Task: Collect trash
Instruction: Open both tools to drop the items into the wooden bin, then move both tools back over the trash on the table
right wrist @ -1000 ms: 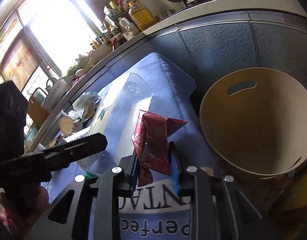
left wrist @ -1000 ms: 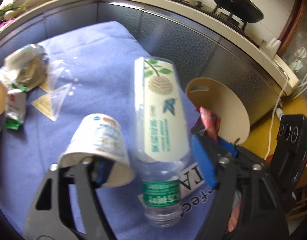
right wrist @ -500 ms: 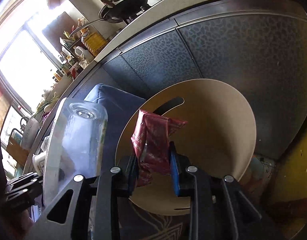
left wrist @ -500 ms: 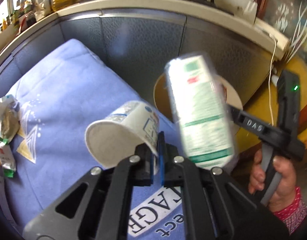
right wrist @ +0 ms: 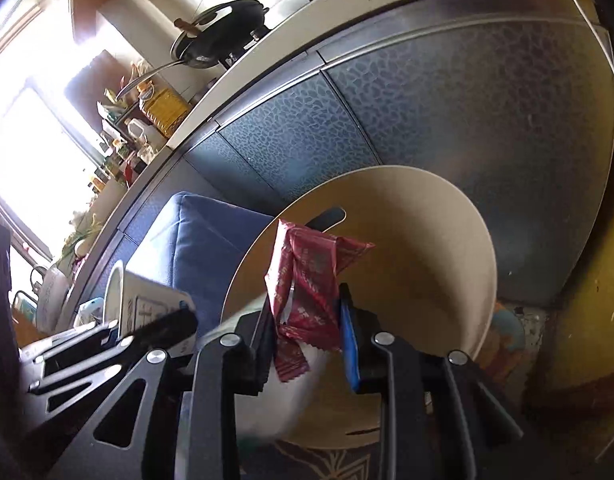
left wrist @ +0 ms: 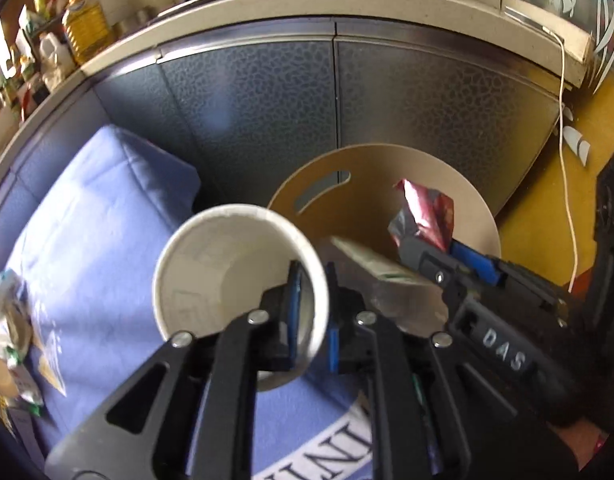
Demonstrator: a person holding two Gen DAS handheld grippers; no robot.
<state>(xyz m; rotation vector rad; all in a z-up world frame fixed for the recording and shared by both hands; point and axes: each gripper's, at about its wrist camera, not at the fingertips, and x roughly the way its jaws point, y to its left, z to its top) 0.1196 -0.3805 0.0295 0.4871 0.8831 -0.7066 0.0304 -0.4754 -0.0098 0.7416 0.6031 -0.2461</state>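
My left gripper (left wrist: pixel 313 268) pinches the rim of a white paper cup (left wrist: pixel 227 272), one finger inside and one outside. Its jaws are opening, with the cup wall still between the pads. My right gripper (right wrist: pixel 305 300) holds a crumpled red wrapper (right wrist: pixel 307 276) over the tan round bin (right wrist: pixel 427 184). Its jaws are opening a little around the wrapper. A clear labelled bottle (left wrist: pixel 379 280) shows blurred at the bin's near rim (left wrist: pixel 387 152), below the right gripper (left wrist: pixel 431 240), and no gripper holds it. The cup (right wrist: pixel 147 304) is left of the bin.
A blue cloth (left wrist: pixel 87 220) covers the table, with more wrappers and bags (left wrist: pixel 11 320) at its left edge. Dark cabinet doors (left wrist: pixel 267 100) stand behind the bin under a counter with an oil bottle (left wrist: pixel 83 28). A white cable (left wrist: pixel 567 160) hangs over the yellow floor.
The left gripper shut on the cup's rim and swung right toward the bin. The bottle left its jaws and dropped to the bin. The right gripper carried the wrapper over the bin.
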